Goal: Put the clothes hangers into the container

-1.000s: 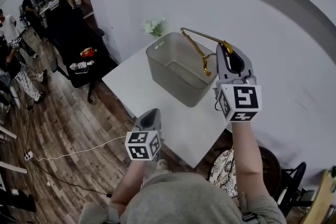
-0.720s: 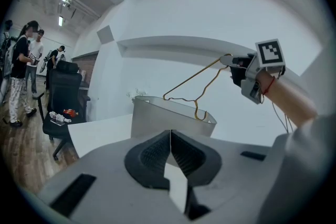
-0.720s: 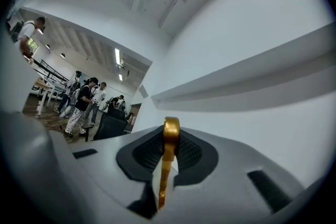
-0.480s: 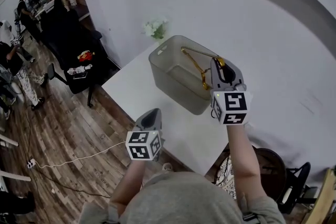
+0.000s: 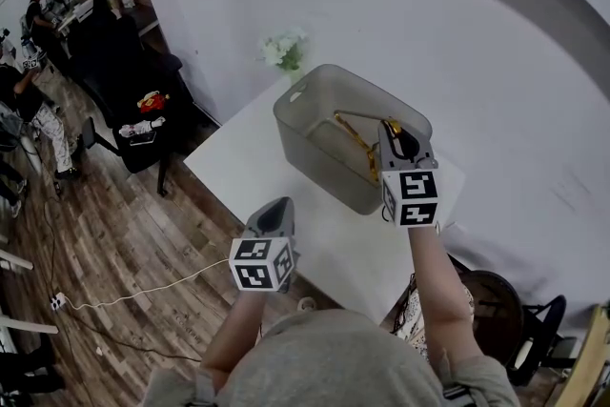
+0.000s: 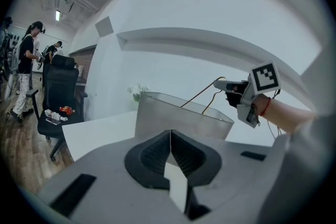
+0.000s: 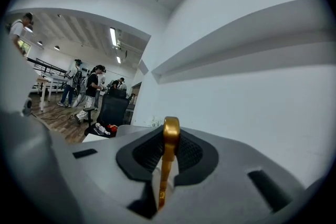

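Gold metal is pinched in the right tongs (image 5: 393,129). Their jaws stand narrow, clamped on 1 rounded end of a thin wire hanger (image 5: 358,144), and the right gripper view shows that gold end upright between the pads (image 7: 181,153). The hanger's long axis runs away from the tongs, across the open mouth of the translucent grey container (image 5: 315,157) that stands on the white table (image 5: 238,169). Seen from the left gripper view, the wire (image 6: 201,94) slopes down from the right tongs (image 6: 231,85) and passes behind the container's rim (image 6: 178,104), so its far part appears to be already inside while the held end is above the right-hand wall.

The left tongs (image 5: 274,205) have their 2 jaws pressed together with nothing between them (image 6: 170,150). They hang at the near edge of the table, well apart from the container, which lies straight ahead of them.

The right hand is plainly the nearer and the only 1 loaded. I judge the next move to be a short drop along the hanger's slope, then a release once the held end clears the rim. The risk is the wire catching on that wall.
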### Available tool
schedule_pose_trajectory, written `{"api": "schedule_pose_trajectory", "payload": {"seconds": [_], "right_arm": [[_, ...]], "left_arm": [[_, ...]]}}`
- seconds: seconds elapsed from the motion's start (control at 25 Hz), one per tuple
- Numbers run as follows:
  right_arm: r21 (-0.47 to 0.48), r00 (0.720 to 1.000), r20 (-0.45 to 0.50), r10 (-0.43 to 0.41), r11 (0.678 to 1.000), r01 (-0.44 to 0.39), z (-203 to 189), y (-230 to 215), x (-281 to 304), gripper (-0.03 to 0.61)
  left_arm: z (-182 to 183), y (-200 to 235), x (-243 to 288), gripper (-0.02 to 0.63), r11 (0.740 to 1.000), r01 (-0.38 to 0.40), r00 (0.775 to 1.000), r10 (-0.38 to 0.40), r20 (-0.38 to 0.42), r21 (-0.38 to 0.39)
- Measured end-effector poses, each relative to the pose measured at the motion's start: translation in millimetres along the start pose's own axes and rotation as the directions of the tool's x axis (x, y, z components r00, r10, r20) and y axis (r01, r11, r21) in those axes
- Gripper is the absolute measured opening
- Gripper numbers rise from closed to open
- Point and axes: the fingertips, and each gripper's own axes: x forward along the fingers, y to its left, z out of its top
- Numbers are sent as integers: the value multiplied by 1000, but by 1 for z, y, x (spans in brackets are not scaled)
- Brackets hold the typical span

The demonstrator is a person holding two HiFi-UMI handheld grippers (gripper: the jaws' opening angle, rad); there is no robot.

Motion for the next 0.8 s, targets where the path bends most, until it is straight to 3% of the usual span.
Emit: {"api": "schedule_pose_trajectory", "payload": {"seconds": [0.4,0.8], "right_arm": [[11,994,-105,1,1000,0,-34,4,19,48],[19,991,-135,-17,1000,19,-41,4,17,54]], "left_arm": [[-3,10,13,9,1000,10,1000,-11,-26,-7],[-2,12,17,9,1000,31,999,-31,-22,-4]]}}
